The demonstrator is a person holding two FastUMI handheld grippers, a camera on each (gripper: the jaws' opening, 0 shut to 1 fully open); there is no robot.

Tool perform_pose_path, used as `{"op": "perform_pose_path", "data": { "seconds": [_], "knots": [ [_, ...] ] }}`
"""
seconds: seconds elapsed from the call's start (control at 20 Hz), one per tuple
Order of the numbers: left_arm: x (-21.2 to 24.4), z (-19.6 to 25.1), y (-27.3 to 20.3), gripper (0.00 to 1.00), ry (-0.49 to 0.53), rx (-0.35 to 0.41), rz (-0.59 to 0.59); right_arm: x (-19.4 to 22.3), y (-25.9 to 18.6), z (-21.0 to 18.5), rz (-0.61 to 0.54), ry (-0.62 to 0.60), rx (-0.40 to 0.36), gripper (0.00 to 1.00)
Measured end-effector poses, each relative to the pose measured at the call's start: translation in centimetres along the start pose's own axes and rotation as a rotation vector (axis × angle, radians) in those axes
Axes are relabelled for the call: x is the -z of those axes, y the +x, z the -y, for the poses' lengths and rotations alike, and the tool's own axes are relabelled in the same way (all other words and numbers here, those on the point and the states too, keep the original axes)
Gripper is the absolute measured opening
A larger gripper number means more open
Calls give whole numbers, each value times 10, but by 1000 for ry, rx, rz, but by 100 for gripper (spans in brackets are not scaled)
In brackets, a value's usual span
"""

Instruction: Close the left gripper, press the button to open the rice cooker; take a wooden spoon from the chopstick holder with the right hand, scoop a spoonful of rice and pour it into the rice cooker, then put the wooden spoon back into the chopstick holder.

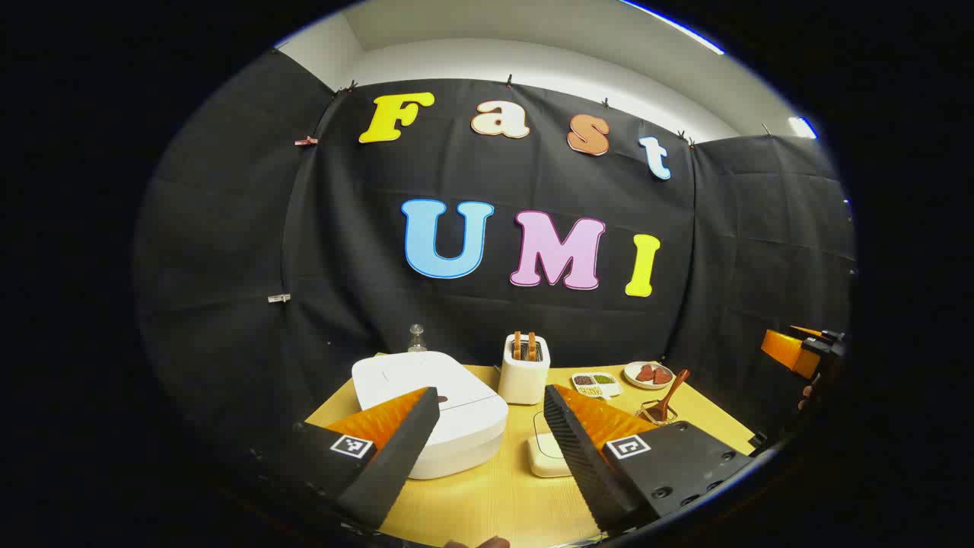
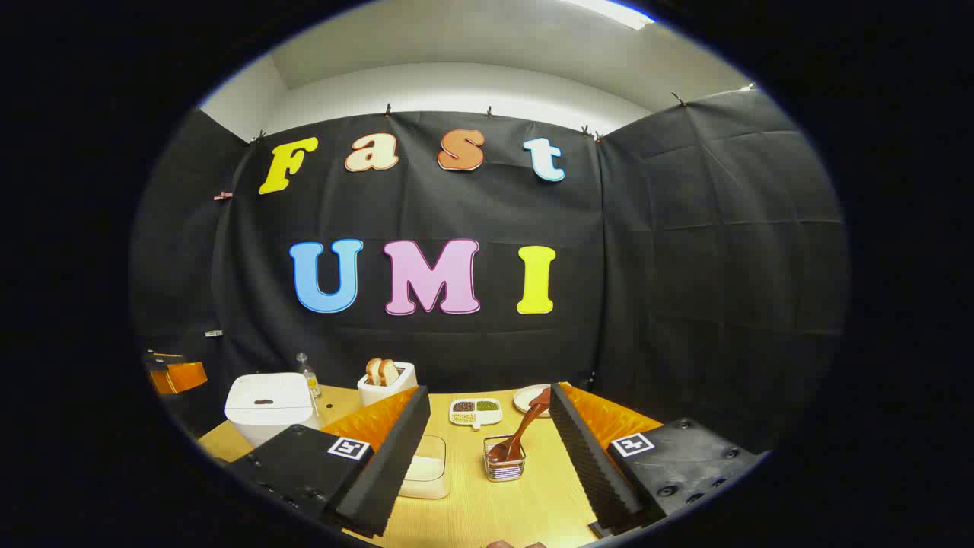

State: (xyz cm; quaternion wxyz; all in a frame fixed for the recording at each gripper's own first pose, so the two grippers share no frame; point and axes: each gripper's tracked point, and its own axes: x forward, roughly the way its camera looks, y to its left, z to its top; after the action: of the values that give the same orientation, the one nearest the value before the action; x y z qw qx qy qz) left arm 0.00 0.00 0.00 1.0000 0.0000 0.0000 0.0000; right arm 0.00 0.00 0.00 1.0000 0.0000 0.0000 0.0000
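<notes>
- Grippers spread over a yellow wooden tabletop (image 1: 487, 495) in a black-draped booth: the left gripper (image 1: 491, 407) is released, its two fingers standing well apart at the bottom of the left gripper view, nothing between them.
- The closed white rounded-square rice cooker (image 1: 430, 411) lies at lower centre-left of that view, just behind and partly hidden by the left-hand finger; its small dark button (image 1: 443, 399) sits on the lid's near part, a little left of the gap between the fingers. Judged from this, the left gripper is the nearer one and must clench before pressing.
- The right gripper (image 2: 491, 415) is likewise released and empty, fingers wide at the bottom of the right gripper view.
- Between those fingers, slightly right of centre, stands the small clear chopstick holder (image 2: 504, 464); the brown wooden spoon (image 2: 523, 434) leans in it, its long axis running up and to the right.
- A shallow white rice container (image 2: 424, 470) sits just left of the holder.
- Count: one cooker, one spoon, one holder, one white toaster (image 1: 523, 371) with two slices, one divided dish (image 2: 475, 411), one plate (image 1: 648, 374), one glass bottle (image 1: 416, 339).
</notes>
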Motion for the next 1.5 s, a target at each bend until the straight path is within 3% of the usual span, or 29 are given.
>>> {"op": "perform_pose_path", "data": {
  "seconds": [0.8,1.4,1.5],
  "knots": [
    [-11,10,17,96,12,20,14,-2,6,7,-2,24,12,99],
    [-27,-30,68,95,-42,4,-41,-19,7,3,17,-15,17,99],
    [-25,-43,86,88,-71,-2,-82,-18,6,5,10,-22,24,99]
  ]
}}
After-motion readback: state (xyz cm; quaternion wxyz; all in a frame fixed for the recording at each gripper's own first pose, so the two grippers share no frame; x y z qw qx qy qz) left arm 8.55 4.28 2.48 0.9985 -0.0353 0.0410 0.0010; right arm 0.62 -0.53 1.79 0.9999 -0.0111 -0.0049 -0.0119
